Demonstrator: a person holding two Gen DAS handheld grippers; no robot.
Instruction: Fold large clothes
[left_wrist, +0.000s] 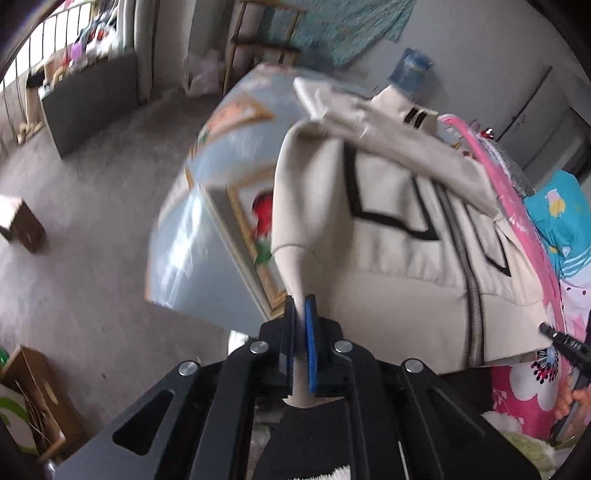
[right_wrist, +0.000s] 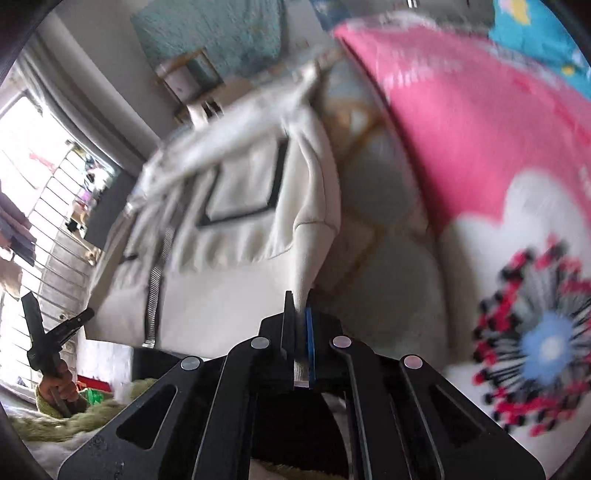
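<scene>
A cream zip-up jacket (left_wrist: 388, 236) with black pocket trim lies on a light blue patterned table (left_wrist: 207, 229). My left gripper (left_wrist: 301, 299) is shut on the jacket's bottom left corner, the cloth pinched between the blue pads and pulled up into a taut peak. The same jacket (right_wrist: 236, 236) shows in the right wrist view, where my right gripper (right_wrist: 299, 295) is shut on its bottom right corner, also lifted into a peak. The zipper (right_wrist: 157, 284) runs down the front. Each view shows the other gripper at its edge, the right gripper (left_wrist: 565, 343) and the left gripper (right_wrist: 48, 332).
A pink flowered blanket (right_wrist: 480, 155) lies to the right of the jacket, with a turquoise cloth (left_wrist: 557, 225) behind it. Cardboard boxes (left_wrist: 33, 391) and a small wooden block (left_wrist: 22, 221) stand on the grey floor at left. A railing (right_wrist: 48, 206) runs along the window side.
</scene>
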